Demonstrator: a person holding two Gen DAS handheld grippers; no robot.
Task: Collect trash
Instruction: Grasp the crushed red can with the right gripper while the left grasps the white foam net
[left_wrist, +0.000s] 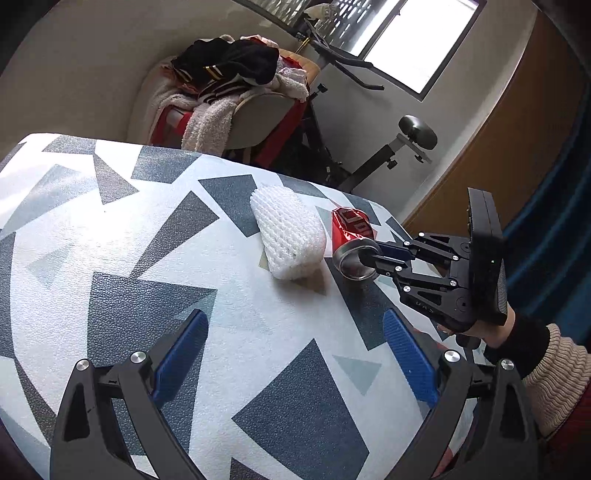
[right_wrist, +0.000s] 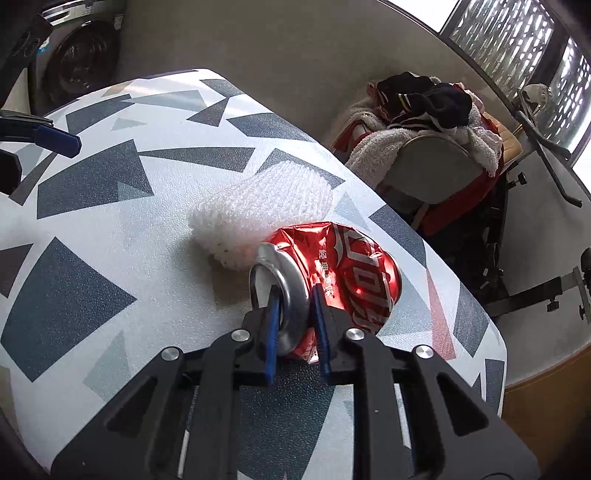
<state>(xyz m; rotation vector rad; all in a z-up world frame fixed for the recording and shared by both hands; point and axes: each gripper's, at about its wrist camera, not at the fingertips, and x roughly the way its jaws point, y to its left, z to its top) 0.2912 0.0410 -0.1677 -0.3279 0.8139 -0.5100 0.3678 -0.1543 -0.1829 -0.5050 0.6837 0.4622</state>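
OK, right tongs (right_wrist: 293, 295) are clamping the rim end of the crushed red can (right_wrist: 332, 273), which is lying on its side on the patterned tabletop (right_wrist: 110, 236), touching the white foam net (right_wrist: 258, 206). Left tongs (left_wrist: 295, 358) are hanging spread apart over bare tabletop, gripping nothing, well short of the can.

can (right_wrist: 354, 273): glossy metal (crumpled) | net (right_wrist: 266, 206): white foam | table (right_wrist: 110, 236): pebbled

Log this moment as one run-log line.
right tool: shut on can rim | left tool: open, empty | foam net: on table
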